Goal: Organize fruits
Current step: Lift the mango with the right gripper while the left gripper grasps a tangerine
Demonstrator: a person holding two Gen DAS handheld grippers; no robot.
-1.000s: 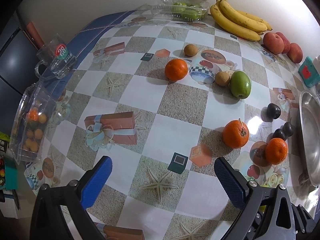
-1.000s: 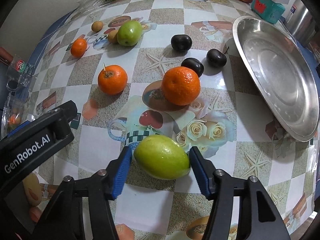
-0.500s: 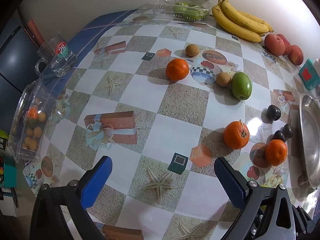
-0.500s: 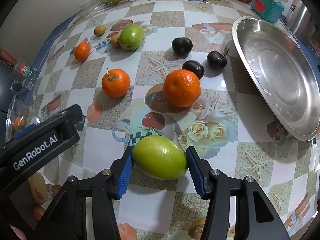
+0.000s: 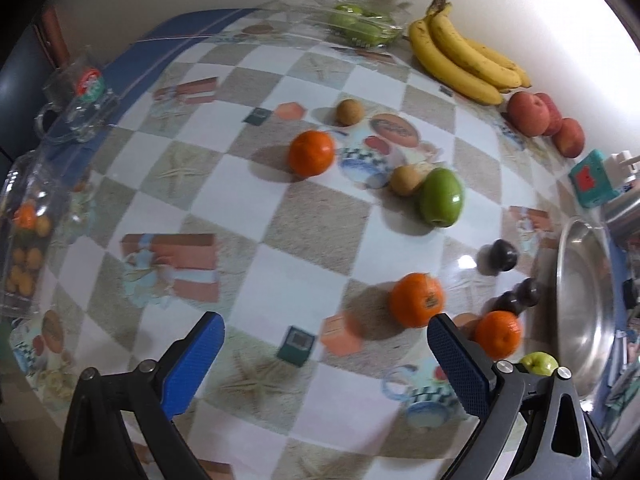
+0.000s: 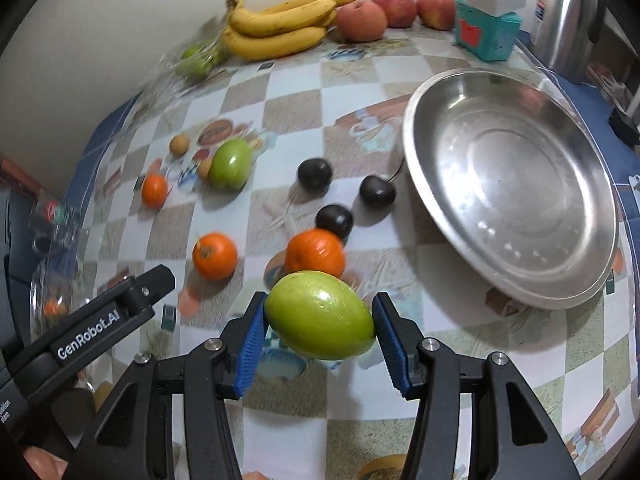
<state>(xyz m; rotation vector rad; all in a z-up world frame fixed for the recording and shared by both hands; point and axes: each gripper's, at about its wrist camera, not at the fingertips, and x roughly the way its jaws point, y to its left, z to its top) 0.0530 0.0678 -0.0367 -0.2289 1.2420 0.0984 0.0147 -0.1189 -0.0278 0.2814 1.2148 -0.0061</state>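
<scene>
My right gripper (image 6: pixel 320 330) is shut on a green mango (image 6: pixel 320 314) and holds it lifted above the checkered tablecloth, left of the steel plate (image 6: pixel 512 276). Beyond it lie two oranges (image 6: pixel 316 254) (image 6: pixel 215 255), three dark plums (image 6: pixel 334 220) and a second green mango (image 6: pixel 231 163). The left gripper (image 5: pixel 324 364) hovers open over the cloth with nothing between its blue pads; the nearest orange (image 5: pixel 417 299) lies just past its right pad. The held mango (image 5: pixel 538 362) peeks out behind that finger. A third orange (image 5: pixel 311 153) sits farther back.
Bananas (image 6: pixel 280 26) and red apples (image 6: pixel 396 10) line the wall, beside a teal box (image 6: pixel 486 34) and a steel kettle (image 6: pixel 568 20). Clear plastic boxes (image 5: pixel 24 240) and a glass mug (image 5: pixel 76 108) stand at the left edge. Two small brown fruits (image 5: pixel 405 180) lie mid-table.
My right gripper has lifted the green mango off the cloth and tipped up toward the steel plate. The left gripper stayed nearly in place, turning slightly.
</scene>
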